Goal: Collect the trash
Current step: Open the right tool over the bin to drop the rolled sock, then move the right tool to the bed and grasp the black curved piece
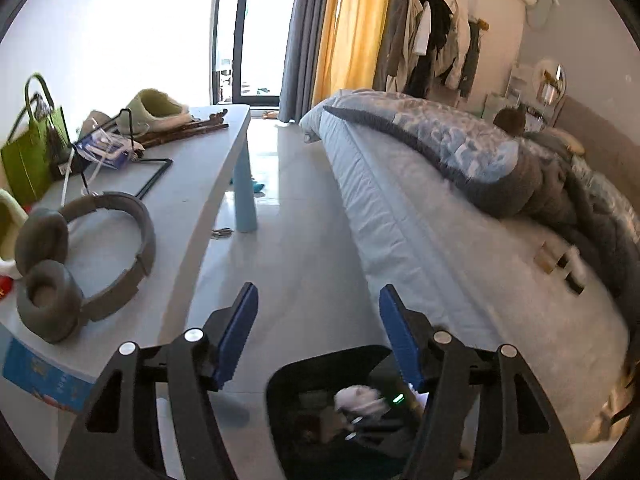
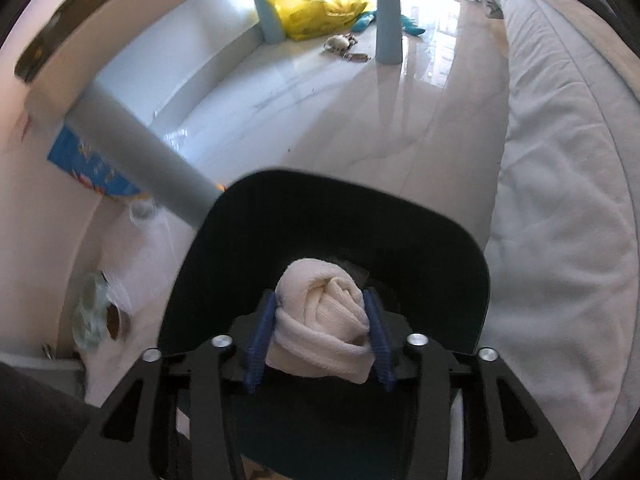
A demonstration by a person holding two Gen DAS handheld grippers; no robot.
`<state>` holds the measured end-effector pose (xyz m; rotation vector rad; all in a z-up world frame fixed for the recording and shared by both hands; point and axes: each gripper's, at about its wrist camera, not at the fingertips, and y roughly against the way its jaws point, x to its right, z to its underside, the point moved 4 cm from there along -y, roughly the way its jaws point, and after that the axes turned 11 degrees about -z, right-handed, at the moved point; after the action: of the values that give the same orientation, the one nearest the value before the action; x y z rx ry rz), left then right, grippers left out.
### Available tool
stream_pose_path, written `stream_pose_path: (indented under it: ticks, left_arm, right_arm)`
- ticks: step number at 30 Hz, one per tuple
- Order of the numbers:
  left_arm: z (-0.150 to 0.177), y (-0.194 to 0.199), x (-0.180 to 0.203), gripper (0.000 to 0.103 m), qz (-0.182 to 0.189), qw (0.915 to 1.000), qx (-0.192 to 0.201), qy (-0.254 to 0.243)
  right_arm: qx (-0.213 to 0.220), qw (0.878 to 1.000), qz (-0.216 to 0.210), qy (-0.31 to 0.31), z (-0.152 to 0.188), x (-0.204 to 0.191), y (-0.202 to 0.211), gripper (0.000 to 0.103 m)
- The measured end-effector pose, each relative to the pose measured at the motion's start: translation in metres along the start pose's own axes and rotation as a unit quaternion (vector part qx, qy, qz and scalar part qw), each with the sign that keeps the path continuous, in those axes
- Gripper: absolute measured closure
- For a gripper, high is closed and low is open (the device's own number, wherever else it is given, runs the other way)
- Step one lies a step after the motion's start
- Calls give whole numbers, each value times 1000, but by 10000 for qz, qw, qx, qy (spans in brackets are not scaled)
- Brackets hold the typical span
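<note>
My right gripper [image 2: 320, 312] is shut on a rolled-up white cloth wad [image 2: 322, 320] and holds it over the open mouth of a black trash bin [image 2: 304, 216] on the floor. In the left wrist view the same bin [image 1: 320, 364] stands below my left gripper [image 1: 318, 304], which is open and empty; the white wad [image 1: 356, 398] shows blurred inside the bin opening with part of the right gripper. The bin stands between a table and a bed.
A low table [image 1: 192, 184] on the left carries grey headphones [image 1: 84, 256], a green bag [image 1: 32, 152] and clutter. A bed [image 1: 460, 240] with a duvet lies on the right. Yellow bags [image 2: 316, 12] and small scraps [image 2: 344, 46] lie under the table.
</note>
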<state>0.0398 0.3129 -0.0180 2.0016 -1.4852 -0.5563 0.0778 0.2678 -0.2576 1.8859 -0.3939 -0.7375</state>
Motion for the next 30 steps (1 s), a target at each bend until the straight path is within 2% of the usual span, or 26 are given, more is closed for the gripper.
stream_pose_path:
  ticks: [2,3,8,16,21,30]
  left_arm:
    - [-5,3,1,38,123,9999,25,98]
    - [-7,5,2,38,128,9999,47,101]
    - [-16,12,9,38,147,9996,162,175]
    - [-27,17,18,38,45,9993,277,241]
    - [-31,19,30,38,-12,9992,348,205]
    - [-35,12,74,35,5,9994,346,-40]
  right_arm:
    - [-30,10000,58,60,3,-3,0,34]
    - [-12,10000,55,77,3,-4,2,31]
    - [276,9994,-73,186,0,-11,28,31]
    - [1262,9914,-157,311,-10,-8,110,31]
    - [1832,9824,-34,374,-7,8,162,31]
    - [2232,9745,239,57,14,56,215,31]
